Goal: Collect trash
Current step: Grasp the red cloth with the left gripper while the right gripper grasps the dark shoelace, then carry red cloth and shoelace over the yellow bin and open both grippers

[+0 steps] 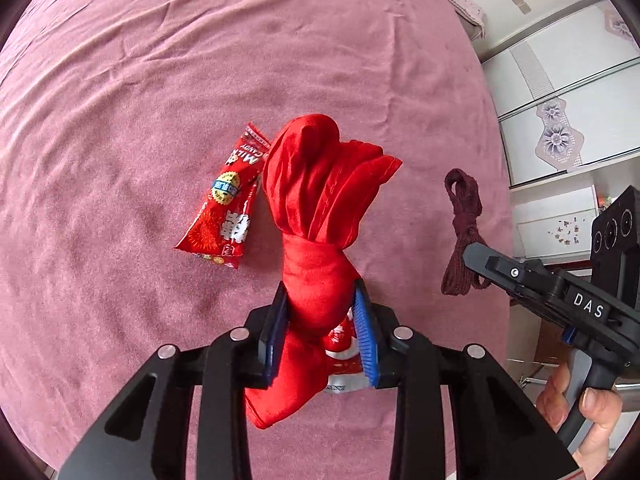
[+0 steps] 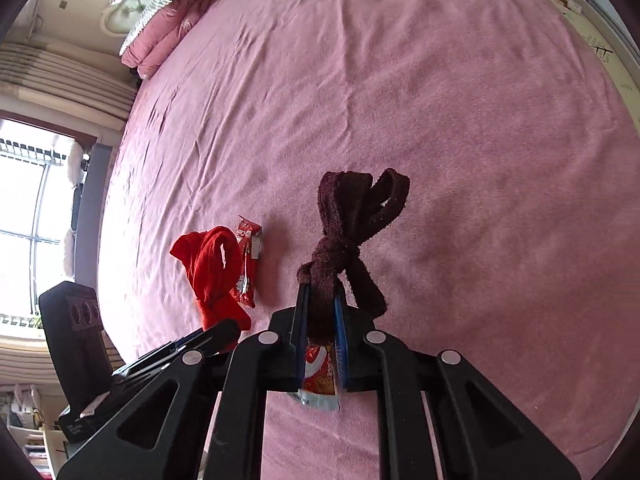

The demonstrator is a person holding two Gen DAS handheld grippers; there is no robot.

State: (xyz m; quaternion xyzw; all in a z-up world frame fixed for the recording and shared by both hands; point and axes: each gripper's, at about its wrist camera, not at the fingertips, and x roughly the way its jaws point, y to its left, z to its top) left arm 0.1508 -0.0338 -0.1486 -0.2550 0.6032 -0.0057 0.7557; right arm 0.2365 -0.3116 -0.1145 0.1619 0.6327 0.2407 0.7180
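Knotted red cloth (image 1: 320,216) in left gripper (image 1: 322,312), above pink bedspread (image 1: 160,80)

Pink bedspread (image 2: 440,100), bright window (image 2: 24,200)

A wide bed (image 1: 160,100) covered in a creased pink plush blanket (image 2: 460,100) fills the room. A red candy wrapper (image 1: 224,204) lies flat on the blanket near the middle, its long side running from about one o'clock to seven. A second wrapper (image 2: 320,376) lies nearer, partly hidden. Folded pink bedding (image 2: 160,36) sits at the far ten o'clock edge.
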